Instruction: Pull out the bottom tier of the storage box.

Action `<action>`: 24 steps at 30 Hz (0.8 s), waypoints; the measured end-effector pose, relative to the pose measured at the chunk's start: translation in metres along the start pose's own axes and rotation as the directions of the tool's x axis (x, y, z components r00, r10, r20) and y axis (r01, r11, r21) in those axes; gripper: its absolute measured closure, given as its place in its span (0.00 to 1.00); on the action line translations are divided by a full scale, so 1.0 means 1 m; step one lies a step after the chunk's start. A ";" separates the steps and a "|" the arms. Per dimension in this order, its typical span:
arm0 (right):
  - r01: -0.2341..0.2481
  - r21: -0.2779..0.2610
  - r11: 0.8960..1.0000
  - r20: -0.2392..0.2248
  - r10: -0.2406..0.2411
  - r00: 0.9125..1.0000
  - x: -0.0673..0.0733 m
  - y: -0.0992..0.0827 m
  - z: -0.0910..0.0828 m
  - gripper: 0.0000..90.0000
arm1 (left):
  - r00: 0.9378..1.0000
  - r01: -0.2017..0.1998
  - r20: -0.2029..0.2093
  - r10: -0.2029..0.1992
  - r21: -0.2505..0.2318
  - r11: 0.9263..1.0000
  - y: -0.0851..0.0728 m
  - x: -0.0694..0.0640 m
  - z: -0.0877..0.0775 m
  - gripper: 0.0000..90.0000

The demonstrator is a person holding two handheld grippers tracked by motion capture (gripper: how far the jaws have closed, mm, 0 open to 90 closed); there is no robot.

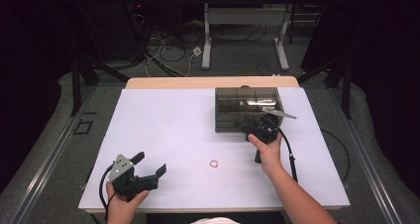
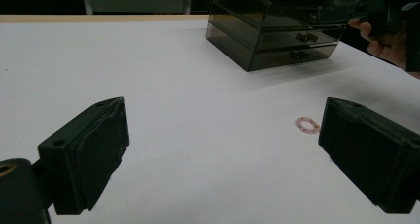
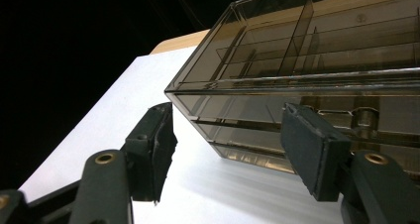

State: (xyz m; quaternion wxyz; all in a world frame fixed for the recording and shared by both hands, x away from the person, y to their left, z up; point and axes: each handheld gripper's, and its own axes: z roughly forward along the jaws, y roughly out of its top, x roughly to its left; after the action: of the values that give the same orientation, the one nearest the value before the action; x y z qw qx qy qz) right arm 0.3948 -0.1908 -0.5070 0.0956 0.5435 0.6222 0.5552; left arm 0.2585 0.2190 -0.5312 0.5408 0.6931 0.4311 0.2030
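Right tongs [image 1: 261,127] gaping at drawer box [image 1: 247,107], far-right worktop | left tongs [image 1: 148,167] wide, empty, near-left | ring [image 1: 214,163] unmoved, drawers closed.

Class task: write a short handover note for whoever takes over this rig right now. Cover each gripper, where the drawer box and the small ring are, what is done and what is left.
Left gripper: jaws open, empty, held low near the table's front left.
Right gripper: jaws open, empty, at the front of the smoky drawer box, level with its drawers but not gripping anything.
Small pink ring: lying loose on the white table, between the two grippers, in front of the box.
Done: nothing visibly moved; both drawers look closed.
Left: probably open a drawer with the right gripper, then pick up the ring and put it in.
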 end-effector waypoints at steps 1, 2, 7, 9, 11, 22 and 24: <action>0.001 0.012 1.000 -0.001 -0.001 1.000 -0.001 0.000 0.001 0.42 | 1.000 0.001 -0.003 -0.001 -0.001 1.000 -0.001 0.000 -0.001 0.06; 0.001 0.012 1.000 -0.001 -0.001 1.000 -0.001 0.000 0.001 0.42 | 1.000 0.001 -0.006 -0.001 0.002 1.000 -0.001 0.001 -0.002 0.06; -0.037 0.041 0.998 -0.004 0.037 0.999 -0.005 -0.004 0.006 0.47 | 1.000 0.011 -0.019 -0.011 0.002 1.000 -0.003 0.003 -0.006 0.07; -0.041 0.056 0.998 0.007 0.041 0.999 -0.004 -0.005 0.007 0.48 | 1.000 0.018 -0.024 -0.018 -0.001 1.000 -0.003 0.003 -0.007 0.07; -0.029 0.094 0.995 0.023 0.027 0.999 -0.004 -0.009 0.007 0.49 | 1.000 0.017 -0.022 -0.017 -0.001 1.000 -0.003 0.003 -0.008 0.07; -0.095 0.151 0.984 0.082 0.084 0.993 -0.012 -0.026 0.015 0.58 | 1.000 0.004 -0.012 -0.004 0.001 1.000 -0.002 0.003 -0.007 0.08; -0.122 0.174 0.977 0.105 0.105 0.989 -0.013 -0.028 0.017 0.58 | 1.000 0.005 -0.007 -0.005 0.003 1.000 -0.002 0.003 -0.006 0.08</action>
State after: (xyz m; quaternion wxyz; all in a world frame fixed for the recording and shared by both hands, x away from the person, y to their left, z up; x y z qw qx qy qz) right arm 0.3960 -0.1856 -0.5421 0.0436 0.6105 0.6324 0.4748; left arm 0.2544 0.2249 -0.5314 0.5387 0.6921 0.4352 0.2034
